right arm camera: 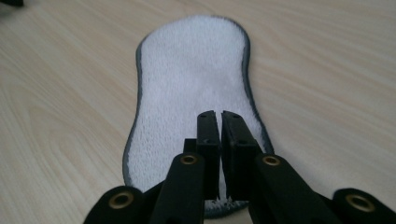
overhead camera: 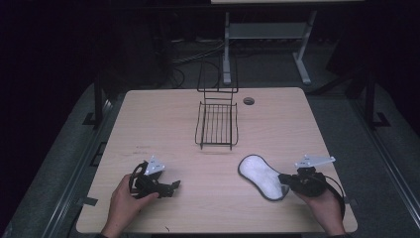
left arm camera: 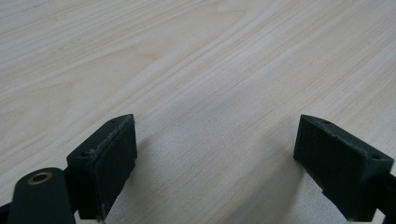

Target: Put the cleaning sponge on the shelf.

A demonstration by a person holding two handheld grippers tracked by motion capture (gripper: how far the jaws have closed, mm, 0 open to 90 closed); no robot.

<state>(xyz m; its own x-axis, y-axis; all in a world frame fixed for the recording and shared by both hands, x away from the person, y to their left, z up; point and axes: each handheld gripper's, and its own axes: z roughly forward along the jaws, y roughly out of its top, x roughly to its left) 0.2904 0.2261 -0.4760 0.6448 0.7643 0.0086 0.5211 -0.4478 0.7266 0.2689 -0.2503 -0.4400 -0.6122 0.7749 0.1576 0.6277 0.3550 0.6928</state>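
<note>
Little looks done as yet: the white pad (overhead camera: 262,177) lies flat at the lower right of the table (overhead camera: 148,119), the right gripper (overhead camera: 283,178) pinched narrow on its near end, the wire rack (overhead camera: 216,125) stands empty at centre, and the left gripper (left arm camera: 215,149) rests spread wide at lower left.

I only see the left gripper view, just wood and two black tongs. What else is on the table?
Observer: A black wire rack stands mid-table.
Operator: Anything soft?
Observer: Yes, a white pad with a grey edge lies near the right tongs.
Operator: Are those tongs open like mine?
Observer: No, they are pinched together at the pad's near end. The left tongs are wide open over bare wood.
</note>
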